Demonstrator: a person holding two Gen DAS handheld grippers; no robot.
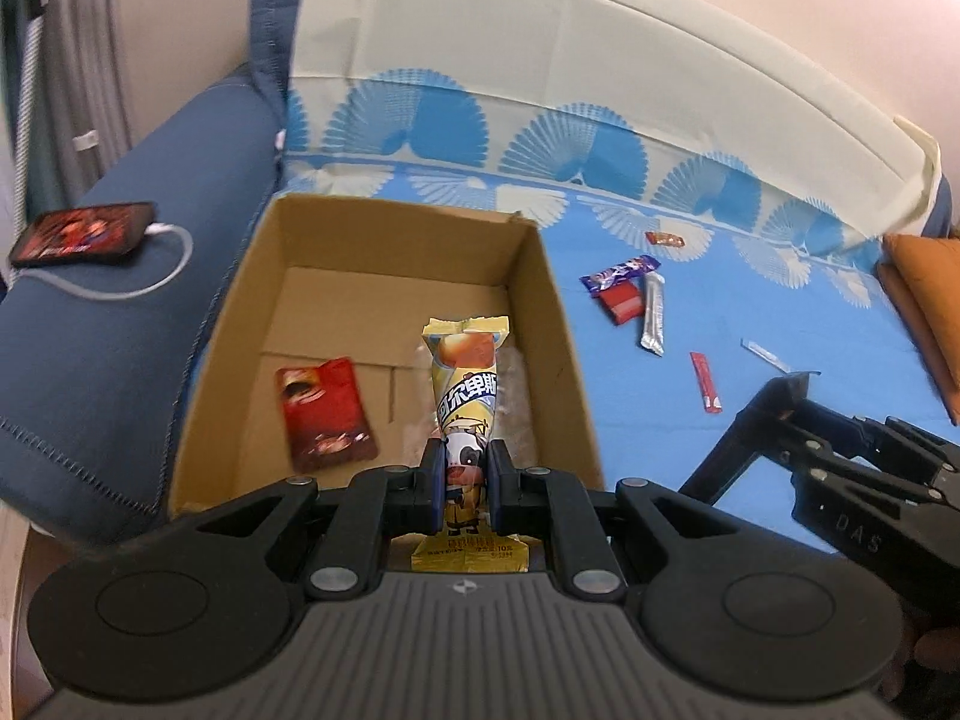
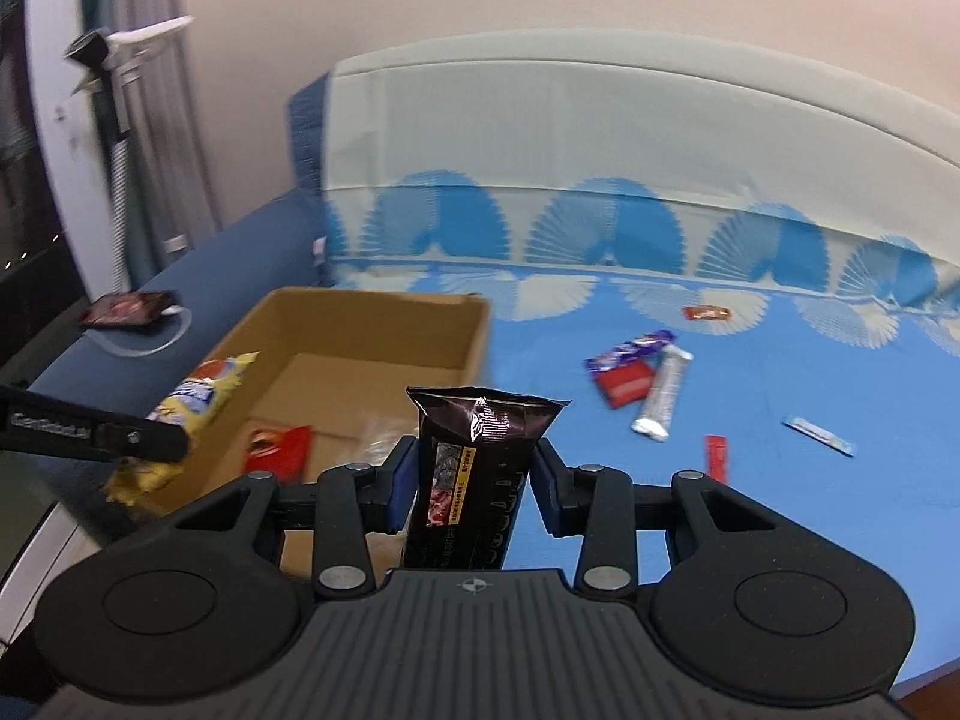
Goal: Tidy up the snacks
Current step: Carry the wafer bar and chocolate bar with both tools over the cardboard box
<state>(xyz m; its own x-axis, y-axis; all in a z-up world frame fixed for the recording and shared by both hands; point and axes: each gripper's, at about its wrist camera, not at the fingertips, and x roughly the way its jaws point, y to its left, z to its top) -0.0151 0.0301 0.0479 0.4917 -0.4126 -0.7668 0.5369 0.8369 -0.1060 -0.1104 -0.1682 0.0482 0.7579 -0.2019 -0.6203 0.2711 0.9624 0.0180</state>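
Over the cardboard box [image 1: 384, 276]: left hand-held gripper [image 1: 467, 474] clamped on a glossy yellow wrapper [image 1: 465, 384]; right hand-held gripper [image 2: 474, 480] clamped on a crinkled dark packet [image 2: 480, 438].

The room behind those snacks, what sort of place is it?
Probably a home living room: a blue sofa armrest with a charging phone on it, a fan-patterned cover over the seat, and curtains.
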